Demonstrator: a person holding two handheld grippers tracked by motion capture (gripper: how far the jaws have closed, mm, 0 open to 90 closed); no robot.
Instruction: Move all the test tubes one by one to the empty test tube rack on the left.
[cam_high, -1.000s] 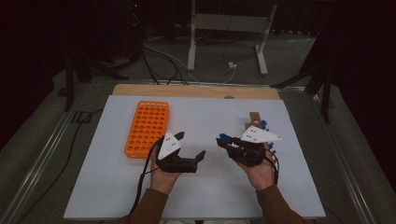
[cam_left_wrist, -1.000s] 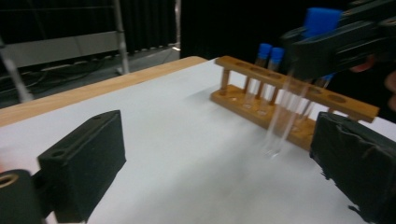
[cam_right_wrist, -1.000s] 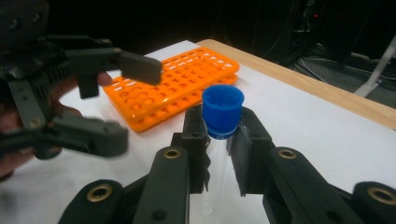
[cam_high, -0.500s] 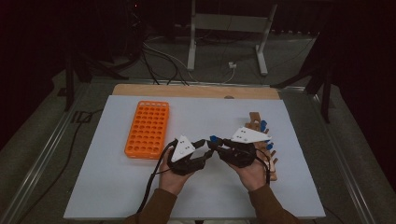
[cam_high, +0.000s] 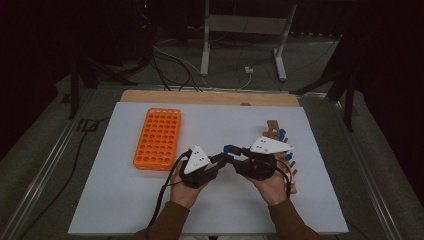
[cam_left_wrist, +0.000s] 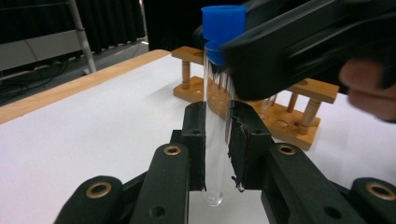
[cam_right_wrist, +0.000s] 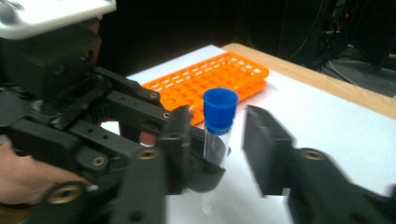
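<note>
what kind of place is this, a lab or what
Probably a lab-style test bench in a workshop: an orange tube rack, a wooden tube stand and a blue-capped test tube sit on a white-covered table, with cables and metal stands on the dark floor behind.

The test tube (cam_left_wrist: 215, 116) is a clear glass tube with a bright blue cap (cam_left_wrist: 223, 23) and a rounded bottom, and looks empty. It stands upright above the white table top. The left gripper (cam_left_wrist: 217, 140) has its two black pads pressed on the tube's middle, with the cap above them and the round end below. The right gripper (cam_right_wrist: 219, 140) has just been opening, and the tube's capped upper part stands between its parted jaws.
</note>
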